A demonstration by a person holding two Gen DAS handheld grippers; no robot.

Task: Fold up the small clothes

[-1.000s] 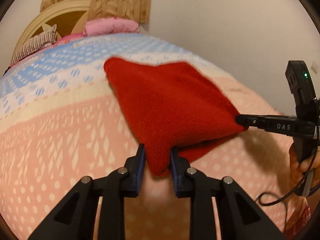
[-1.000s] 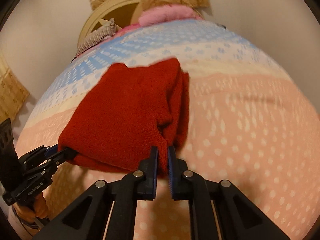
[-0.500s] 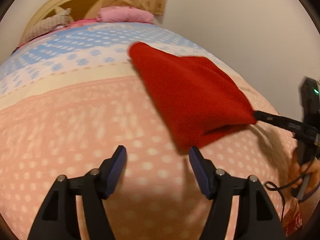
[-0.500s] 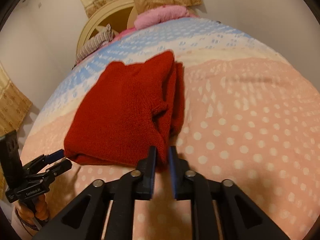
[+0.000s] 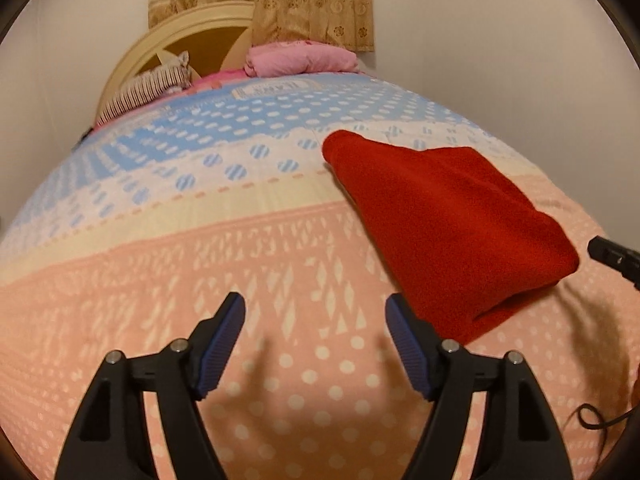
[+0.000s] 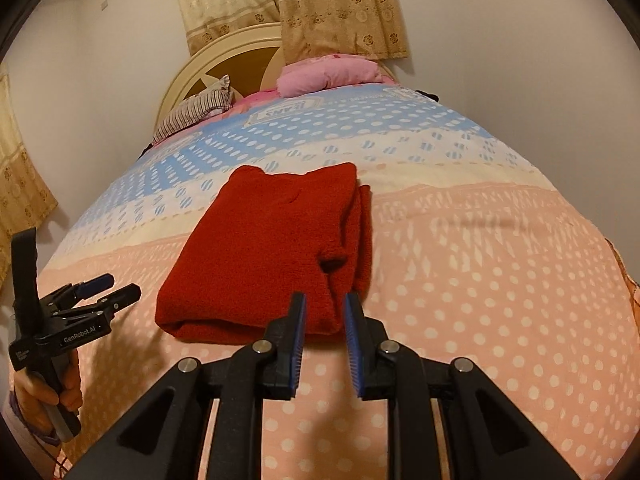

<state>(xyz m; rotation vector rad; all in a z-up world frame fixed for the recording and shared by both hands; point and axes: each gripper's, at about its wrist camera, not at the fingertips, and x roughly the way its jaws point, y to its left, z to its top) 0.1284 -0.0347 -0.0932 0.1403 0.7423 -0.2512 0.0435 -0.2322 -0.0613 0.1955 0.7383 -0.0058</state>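
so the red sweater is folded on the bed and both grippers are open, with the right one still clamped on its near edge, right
Not quite. The right gripper is not clamped on anything: the right wrist view shows its jaws parted, just short of the near edge of the folded red sweater. The rest holds: the sweater lies folded on the bed, and the left gripper is open too.

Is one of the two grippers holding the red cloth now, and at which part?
Nothing is held. The left gripper is open beside the folded red cloth; the right gripper is open at its near edge, clamping nothing.
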